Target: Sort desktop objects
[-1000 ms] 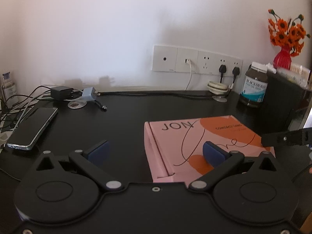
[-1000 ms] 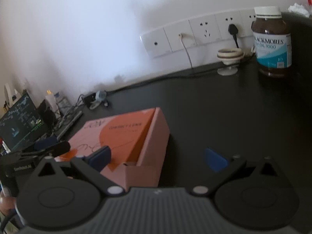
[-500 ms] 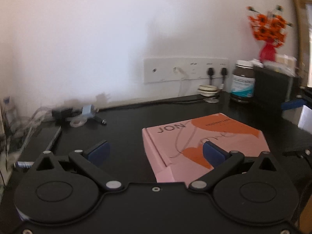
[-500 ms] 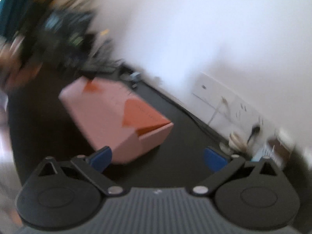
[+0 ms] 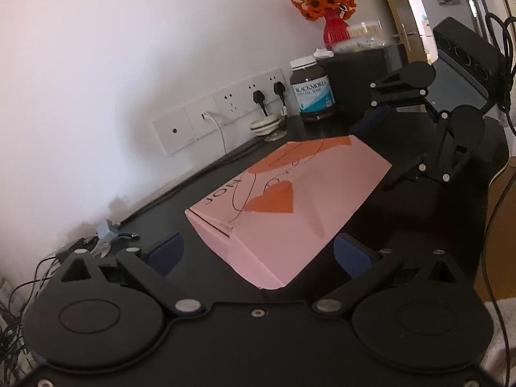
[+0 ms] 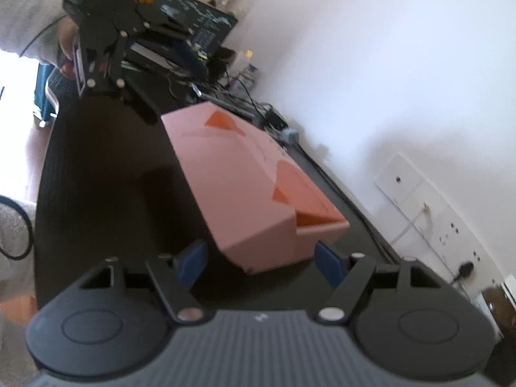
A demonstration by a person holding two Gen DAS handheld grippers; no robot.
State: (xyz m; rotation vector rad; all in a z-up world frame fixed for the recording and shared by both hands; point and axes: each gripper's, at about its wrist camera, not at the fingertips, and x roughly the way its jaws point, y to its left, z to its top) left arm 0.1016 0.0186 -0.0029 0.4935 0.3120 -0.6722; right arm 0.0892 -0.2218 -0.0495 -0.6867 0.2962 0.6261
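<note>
Box, one only, pink with orange hearts, is lying flat on the black tabletop, its near corner sitting between the left tongs, whose two blue pads are standing wide apart without touching it. The right tongs are facing its opposite end, likewise spread and clear of the cardboard. One brown supplement jar is standing by the wall sockets, and one red vase of orange flowers is sitting beyond it.

box on desk, bottle behind it by wall
</note>
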